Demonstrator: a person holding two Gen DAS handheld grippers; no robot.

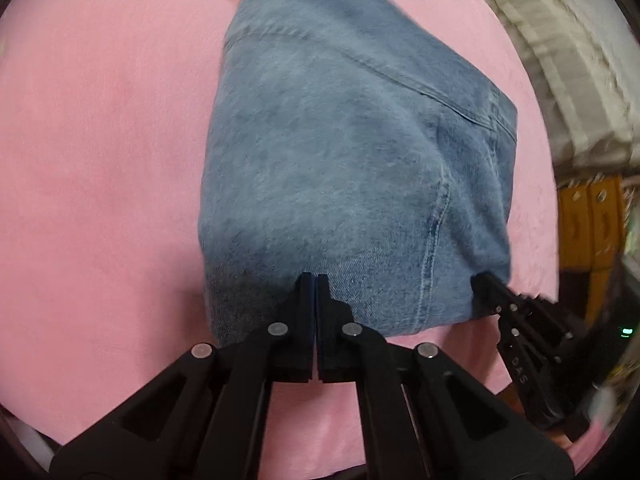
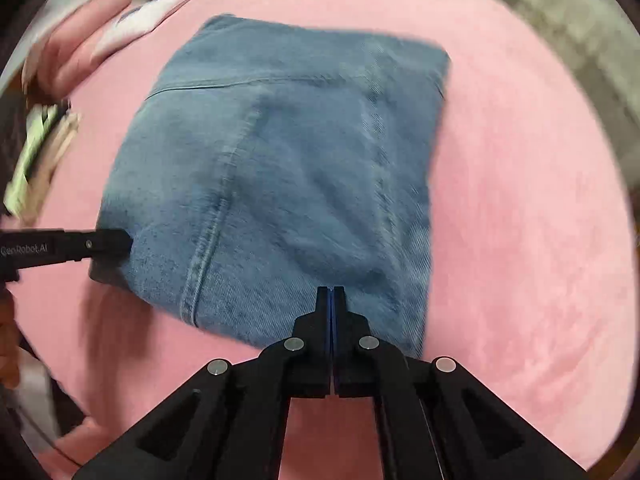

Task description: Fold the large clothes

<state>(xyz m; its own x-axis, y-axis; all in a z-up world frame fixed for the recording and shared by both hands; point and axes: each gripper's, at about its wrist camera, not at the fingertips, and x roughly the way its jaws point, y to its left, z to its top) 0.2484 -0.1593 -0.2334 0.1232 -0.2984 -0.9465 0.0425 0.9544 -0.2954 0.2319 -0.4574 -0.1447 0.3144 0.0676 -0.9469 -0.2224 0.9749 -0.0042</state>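
Folded blue jeans (image 1: 344, 168) lying flat on a pink plush blanket (image 1: 100, 160), filling the middle of the left wrist view and stretching from the centre up toward 12 o'clock. No containers visible, so nothing to report held in any. Denim washed to a mottled light blue, darker in patches toward the near edge at 6 o'clock; a double-stitched seam running from about 5 o'clock up toward 3 o'clock, and a second stitched line crossing diagonally at 1 o'clock. Seen from the right wrist as a roughly square packet (image 2: 288, 184), corners at 11, 1, 5 and 8 o'clock, one heavy seam dropping from the centre to 7 o'clock, a fainter twill stripe running down toward 5 o'clock. Left gripper (image 1: 316, 278) with fingers pressed together, tips at the near hem of the denim; whether cloth is pinched between them cannot be told. Right gripper (image 2: 331, 289) likewise closed tight, blue pad edges meeting, tips over the near edge of the packet. Right gripper also showing at 4 o'clock in the left view, left gripper at 9 o'clock in the right view, each touching a corner of the jeans. Blurred pale bedding (image 1: 560, 60) at 2 o'clock beyond the blanket.
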